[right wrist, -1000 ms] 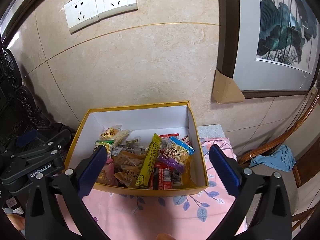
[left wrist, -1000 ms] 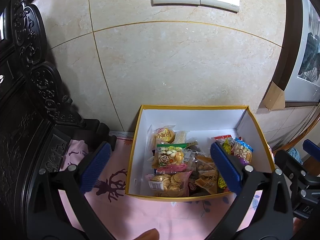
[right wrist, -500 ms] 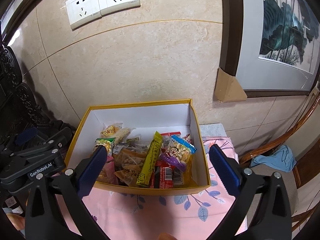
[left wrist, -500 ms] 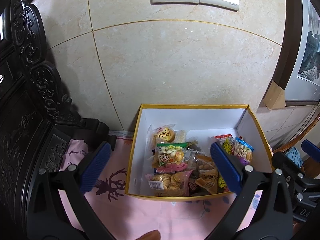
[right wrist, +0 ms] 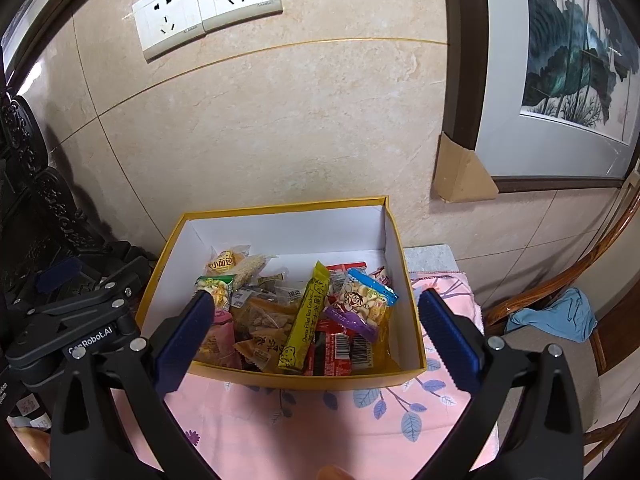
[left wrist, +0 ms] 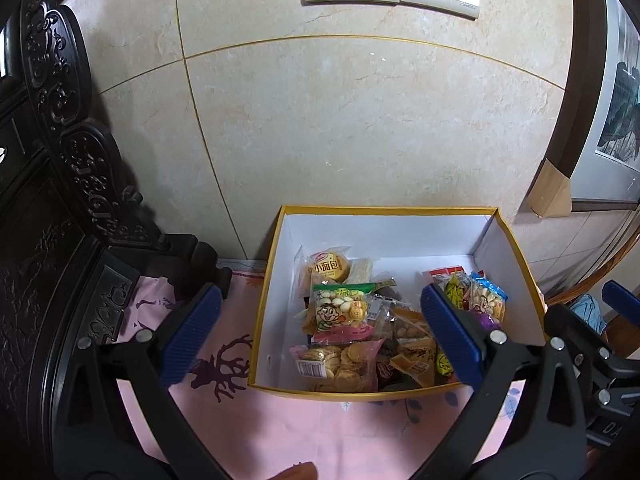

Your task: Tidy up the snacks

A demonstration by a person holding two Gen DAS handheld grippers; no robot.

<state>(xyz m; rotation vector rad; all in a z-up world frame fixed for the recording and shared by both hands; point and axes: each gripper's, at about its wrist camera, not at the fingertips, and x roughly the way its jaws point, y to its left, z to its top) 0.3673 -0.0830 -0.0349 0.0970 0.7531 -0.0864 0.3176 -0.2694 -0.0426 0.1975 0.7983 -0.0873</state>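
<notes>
Snacks sit piled in the yellow-rimmed white cardboard box (left wrist: 384,232), which rests on the pink printed cloth (left wrist: 280,428) against the beige tiled wall (left wrist: 360,120). We hold the left gripper (left wrist: 320,336) above the cloth w/ its blue-padded fingers (left wrist: 188,336) spread wide, nothing btwn them. The box lies ahead of it and toward its right finger, which overlaps the box's right half in the left wrist view. Btwn the fingers we see the green-topped packet of round biscuits (left wrist: 340,308) and, nearer us, the pink-edged bag of flat crackers (left wrist: 340,364); the small yellow bread pack (left wrist: 328,266) lies beyond them.

We hold the right gripper (right wrist: 316,336) wide too, gripping nothing. In its view the box (right wrist: 288,208) sits ahead btwn both fingers. The long yellow cracker stick packet (right wrist: 306,316) leans about midway btwn them, w/ the blue-and-purple snack bag (right wrist: 362,300) just right of it. Red wrappers w/ barcodes (right wrist: 340,352) lie below those. The left gripper's black body (right wrist: 76,328) shows beside the left finger.
</notes>
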